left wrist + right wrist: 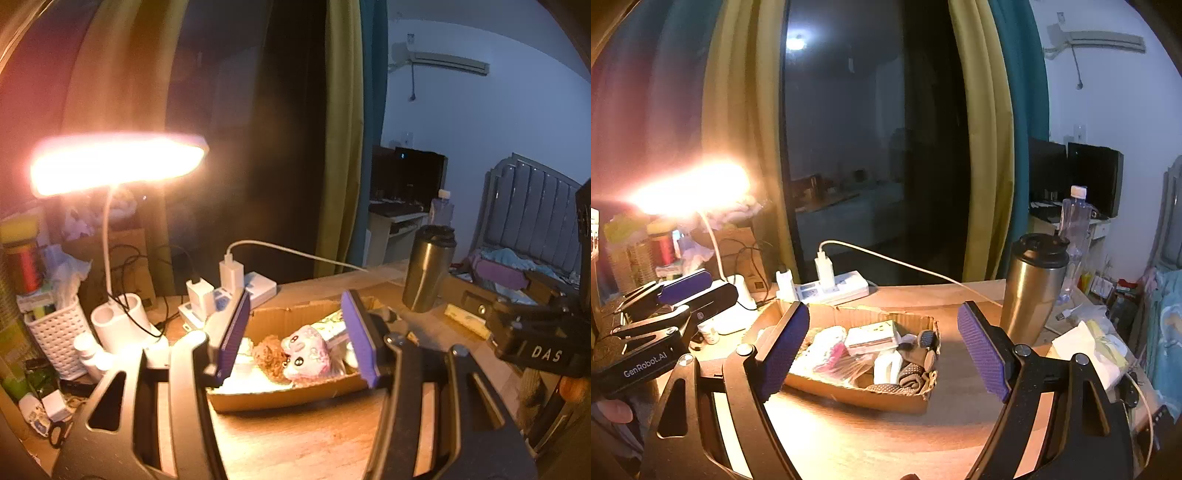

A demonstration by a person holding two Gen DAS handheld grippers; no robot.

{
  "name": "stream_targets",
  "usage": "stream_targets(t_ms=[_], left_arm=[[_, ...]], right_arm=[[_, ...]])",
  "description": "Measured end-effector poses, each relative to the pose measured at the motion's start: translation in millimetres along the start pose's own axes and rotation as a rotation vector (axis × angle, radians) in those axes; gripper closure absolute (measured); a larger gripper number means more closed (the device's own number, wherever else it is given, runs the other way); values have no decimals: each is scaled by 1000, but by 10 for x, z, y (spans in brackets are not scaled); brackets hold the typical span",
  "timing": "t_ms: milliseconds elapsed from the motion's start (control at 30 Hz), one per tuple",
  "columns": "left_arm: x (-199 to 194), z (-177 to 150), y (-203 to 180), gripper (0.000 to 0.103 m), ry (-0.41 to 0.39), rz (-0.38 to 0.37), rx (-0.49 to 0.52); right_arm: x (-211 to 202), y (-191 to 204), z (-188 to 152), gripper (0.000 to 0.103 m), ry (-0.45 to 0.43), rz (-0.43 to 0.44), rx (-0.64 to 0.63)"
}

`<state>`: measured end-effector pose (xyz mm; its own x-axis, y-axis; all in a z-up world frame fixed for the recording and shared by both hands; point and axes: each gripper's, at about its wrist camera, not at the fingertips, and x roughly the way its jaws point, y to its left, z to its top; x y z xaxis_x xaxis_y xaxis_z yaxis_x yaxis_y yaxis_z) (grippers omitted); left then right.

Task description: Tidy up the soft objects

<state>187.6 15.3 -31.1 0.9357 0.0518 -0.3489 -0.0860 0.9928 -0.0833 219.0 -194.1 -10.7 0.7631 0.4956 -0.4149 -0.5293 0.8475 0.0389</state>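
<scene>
A shallow cardboard box (280,397) sits on the wooden desk. In the left wrist view it holds a pink plush toy (306,350) beside a brown fuzzy toy (271,356). My left gripper (295,306) hovers in front of the box, its purple pads apart with nothing between them. In the right wrist view the box (857,397) also holds a pink-and-white soft item (827,350), a white packet (873,338) and grey socks (908,380). My right gripper (882,308) stands open wide before the box, empty. The left gripper (701,291) shows at the left edge there.
A lit desk lamp (118,166) glares at the left over a white basket (55,332) and clutter. A power strip (831,288) with a white cable lies behind the box. A steel tumbler (1034,288), a water bottle (1075,229) and tissues (1086,350) stand at the right.
</scene>
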Motion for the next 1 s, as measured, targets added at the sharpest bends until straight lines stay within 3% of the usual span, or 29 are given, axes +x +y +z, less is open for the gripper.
stream_targets(t_ms=[467,567,1000], left_arm=[[-555,-7,-47,48,-26,13,6],[-674,0,-46,17,-28,9,1],[-1199,3,-131,13,-46,0,18]], right_arm=[[-513,228,-9,18,-18,-11,-36],[-622,258,-14,18,-23,-20,-41],[-1145,416,-57,18,-46,-57,-29]])
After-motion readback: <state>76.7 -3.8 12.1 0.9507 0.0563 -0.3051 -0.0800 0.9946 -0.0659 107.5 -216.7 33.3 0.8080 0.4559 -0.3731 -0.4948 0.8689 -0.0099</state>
